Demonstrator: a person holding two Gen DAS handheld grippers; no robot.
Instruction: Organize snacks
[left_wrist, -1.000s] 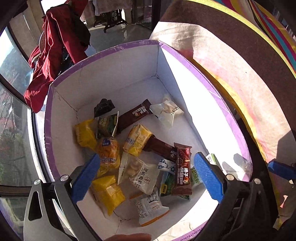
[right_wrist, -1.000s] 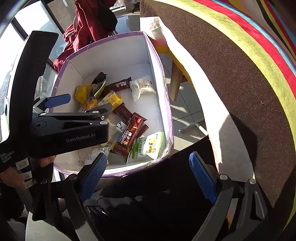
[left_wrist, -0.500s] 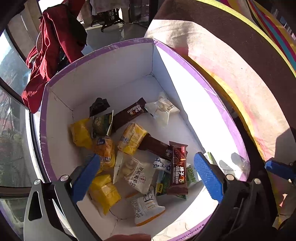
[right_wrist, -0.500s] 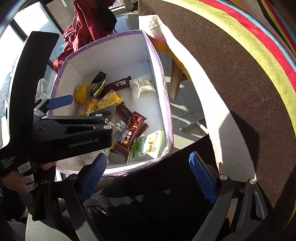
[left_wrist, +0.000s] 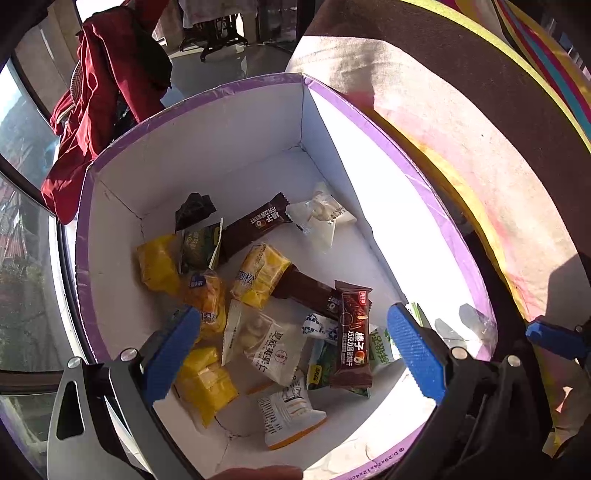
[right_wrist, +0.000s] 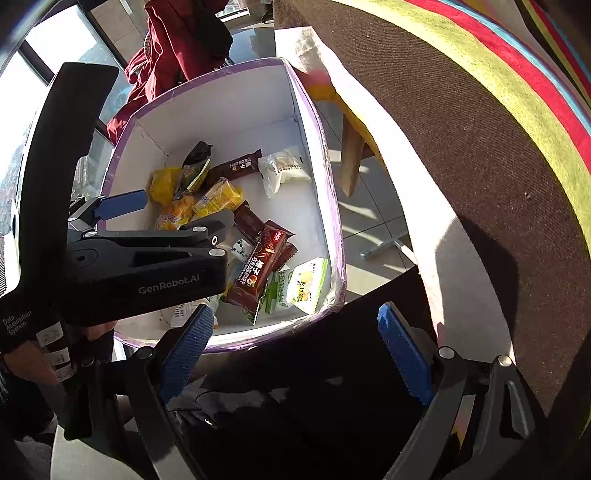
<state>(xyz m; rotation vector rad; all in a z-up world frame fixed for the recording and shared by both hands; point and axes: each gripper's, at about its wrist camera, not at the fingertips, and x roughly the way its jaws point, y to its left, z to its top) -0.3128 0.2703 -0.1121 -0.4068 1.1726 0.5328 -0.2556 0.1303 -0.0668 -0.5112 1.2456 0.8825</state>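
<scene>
A white box with a purple rim (left_wrist: 424, 192) (right_wrist: 332, 206) holds several wrapped snacks: yellow packets (left_wrist: 258, 273), brown chocolate bars (left_wrist: 354, 339) (right_wrist: 258, 266), white packets (left_wrist: 321, 218) (right_wrist: 284, 170) and a green-and-white packet (right_wrist: 306, 284). My left gripper (left_wrist: 291, 347) hangs open above the box's near end with nothing between its blue pads. In the right wrist view its black body (right_wrist: 147, 266) crosses the box's left side. My right gripper (right_wrist: 291, 350) stands open and empty over a dark surface just in front of the box's near rim.
A striped cloth (left_wrist: 480, 110) (right_wrist: 480, 129) drapes over furniture to the right of the box. A red garment (left_wrist: 96, 96) (right_wrist: 177, 48) hangs behind the box by the windows. A wooden leg (right_wrist: 351, 158) and tiled floor show right of the box. A hand (right_wrist: 26, 362) holds the left gripper.
The left wrist view has drawn slightly back and up from the box, so the snacks sit a little lower in frame. The right gripper has barely moved. Both stay open.
</scene>
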